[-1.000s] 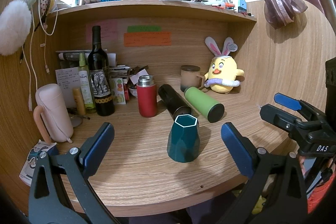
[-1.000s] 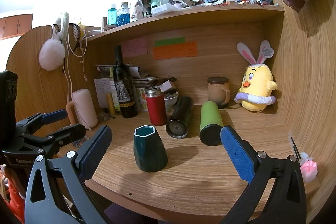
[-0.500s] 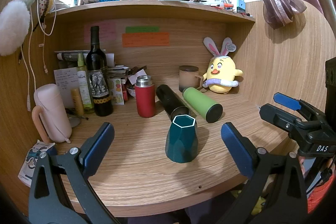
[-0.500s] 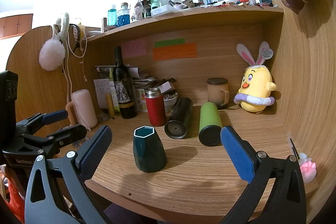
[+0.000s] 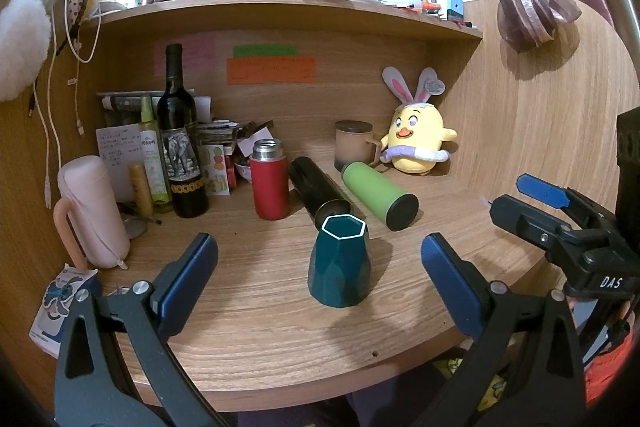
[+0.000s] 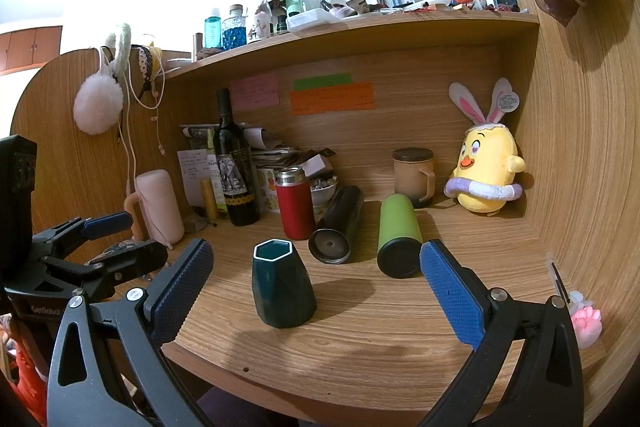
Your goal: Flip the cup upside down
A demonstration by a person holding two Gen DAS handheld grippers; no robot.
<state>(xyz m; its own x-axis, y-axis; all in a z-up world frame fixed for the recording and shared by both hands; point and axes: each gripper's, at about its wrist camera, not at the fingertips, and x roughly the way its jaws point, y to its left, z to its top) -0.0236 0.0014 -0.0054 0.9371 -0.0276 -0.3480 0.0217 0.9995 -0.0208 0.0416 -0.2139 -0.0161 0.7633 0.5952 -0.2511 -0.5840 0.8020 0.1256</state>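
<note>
A dark teal faceted cup [image 5: 339,263] with a white hexagonal rim stands upright, mouth up, near the front of the wooden desk [image 5: 260,339]. It also shows in the right wrist view [image 6: 282,285]. My left gripper [image 5: 318,287] is open and empty, its blue pads wide apart on either side of the cup and a little short of it. My right gripper [image 6: 312,291] is open and empty, with the cup just inside its left pad. Each gripper shows in the other's view: the right one [image 5: 560,223] and the left one [image 6: 92,247].
Behind the cup a black flask [image 5: 318,193] and a green flask [image 5: 378,195] lie on their sides. A red flask [image 5: 269,185], a wine bottle [image 5: 180,143], a pink bottle [image 5: 90,211], a lidded mug [image 5: 356,147] and a yellow plush chick [image 5: 416,139] stand further back.
Both grippers have drifted slightly; the cup sits a little further left in the left wrist view. The cup has not moved, and both grippers stay open.
</note>
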